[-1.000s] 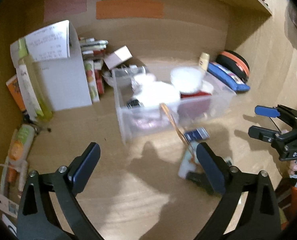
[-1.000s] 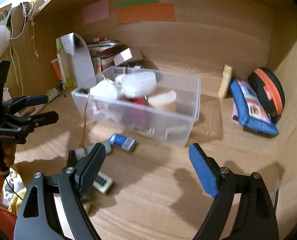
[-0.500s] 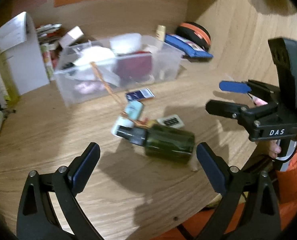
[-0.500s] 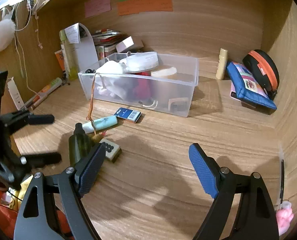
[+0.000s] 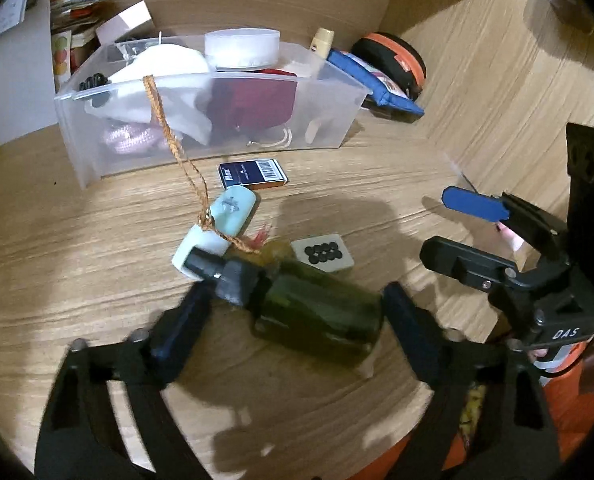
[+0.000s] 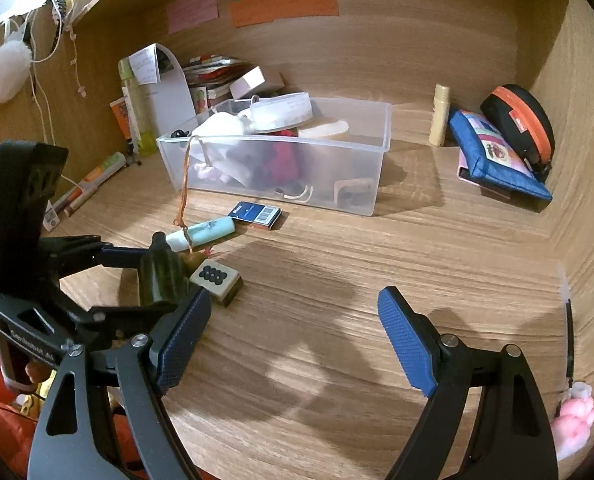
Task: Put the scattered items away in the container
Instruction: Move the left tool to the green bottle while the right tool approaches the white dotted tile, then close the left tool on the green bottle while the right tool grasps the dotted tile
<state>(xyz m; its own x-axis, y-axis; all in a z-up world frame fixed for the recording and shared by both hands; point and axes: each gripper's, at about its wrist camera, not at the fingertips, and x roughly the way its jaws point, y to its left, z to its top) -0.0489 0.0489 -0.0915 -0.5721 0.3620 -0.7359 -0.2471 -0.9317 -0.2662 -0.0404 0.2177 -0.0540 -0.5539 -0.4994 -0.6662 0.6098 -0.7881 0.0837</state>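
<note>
Lying on its side on the wooden desk (image 5: 97, 240), the dark green bottle (image 5: 317, 316) sits between the wide-open fingers of the left gripper (image 5: 293, 332), not squeezed. The right gripper (image 6: 293, 340) is wide open too, holding nothing. Past the bottle are a mahjong tile (image 5: 321, 254), a pale green tube (image 5: 217, 228), and a blue matchbox (image 5: 253, 174). Farthest is the clear plastic box (image 5: 137, 148), full of things.

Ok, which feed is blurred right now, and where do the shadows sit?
Left wrist view: the left gripper is smeared by motion and the dark green bottle is soft, while the clear bin stays fairly sharp. Right wrist view: crisp; the right gripper is sharp and open, with dark shadows on the wooden desk.
</note>
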